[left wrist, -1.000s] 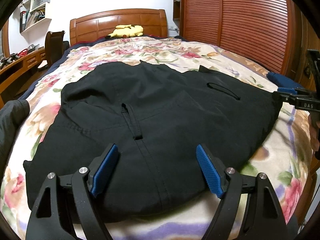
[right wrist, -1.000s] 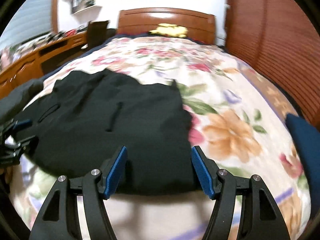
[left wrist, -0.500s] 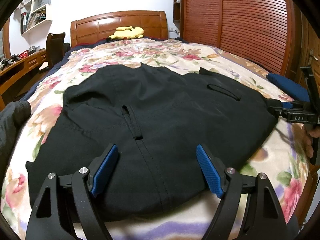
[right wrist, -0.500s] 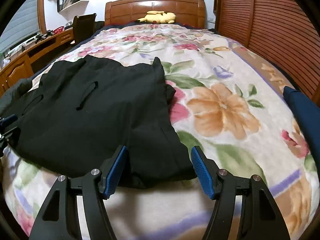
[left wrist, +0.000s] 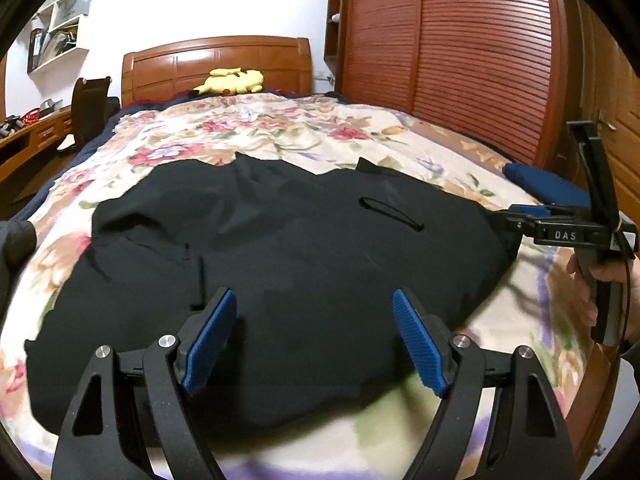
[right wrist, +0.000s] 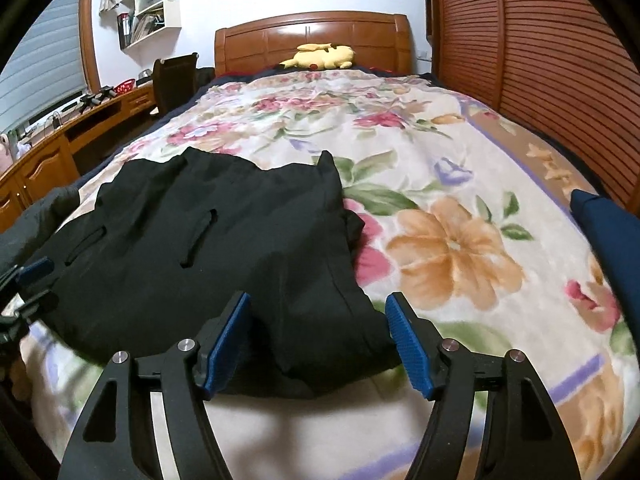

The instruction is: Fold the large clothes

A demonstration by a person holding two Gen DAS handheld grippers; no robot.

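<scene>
A large black garment (left wrist: 280,248) lies spread flat on the floral blanket (left wrist: 256,140), with a slit pocket on top. My left gripper (left wrist: 314,308) hovers open over its near hem, nothing between the blue pads. In the right wrist view the garment (right wrist: 192,240) fills the left half, and my right gripper (right wrist: 318,312) sits low over its near right corner. Those jaws are opening; the corner lies between them but the pads do not press on it. From the left wrist view the right gripper (left wrist: 510,218) shows at the garment's right edge, a hand on its handle.
A yellow plush toy (right wrist: 320,56) rests by the wooden headboard (right wrist: 312,36). A blue cushion (right wrist: 608,232) lies at the bed's right edge, beside slatted wardrobe doors (left wrist: 460,60). A desk (right wrist: 60,140) and chair stand left. A dark grey cloth (left wrist: 14,240) hangs at the bed's left side.
The left gripper has slid to the right along the near hem. The right gripper swung right to the garment's near right corner, and its jaws stand slightly wider.
</scene>
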